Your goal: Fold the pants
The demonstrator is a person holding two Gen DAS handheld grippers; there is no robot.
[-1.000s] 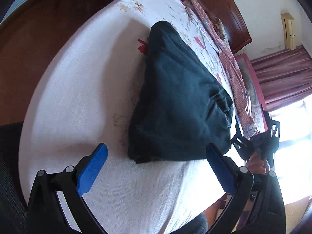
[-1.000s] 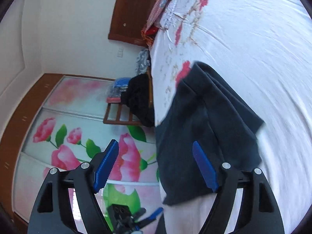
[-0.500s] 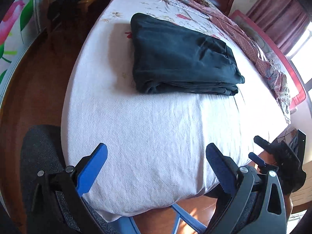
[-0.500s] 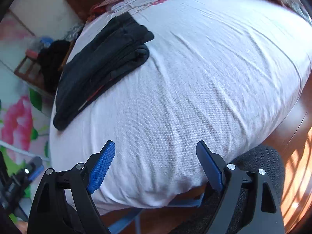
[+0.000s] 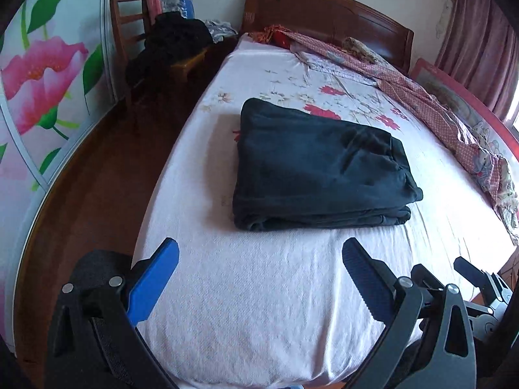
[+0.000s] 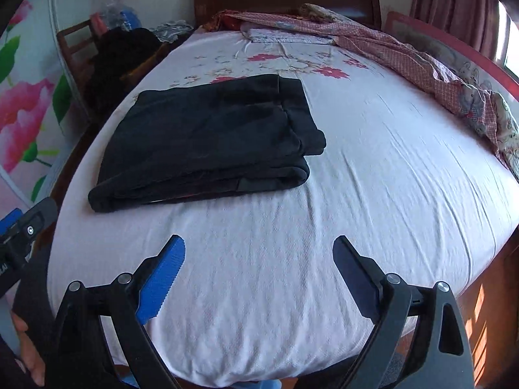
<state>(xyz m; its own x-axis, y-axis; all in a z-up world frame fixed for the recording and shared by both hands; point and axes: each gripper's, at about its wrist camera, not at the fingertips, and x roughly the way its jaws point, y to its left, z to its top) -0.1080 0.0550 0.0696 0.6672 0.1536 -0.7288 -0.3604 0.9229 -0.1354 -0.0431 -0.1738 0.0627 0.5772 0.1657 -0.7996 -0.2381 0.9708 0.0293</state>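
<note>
Dark folded cotton pants stacked flat at 12 o'clock on white textured bedsheet, fold apparently finished; left gripper spread, empty; right gripper opening, nothing between jaws

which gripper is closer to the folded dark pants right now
Roughly level, the left perhaps slightly nearer. The left gripper sits before the pants; the right gripper, jaws opening, is off their right corner. Neither touches.

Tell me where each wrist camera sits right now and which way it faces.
Left wrist: behind the open left gripper at the bed's foot, facing the headboard; the right gripper shows lower right.
Right wrist: behind the right gripper, jaws opening and empty, facing the same way; a hand shows lower left.
Shared: the folded dark pants on the bed, chair.
</note>
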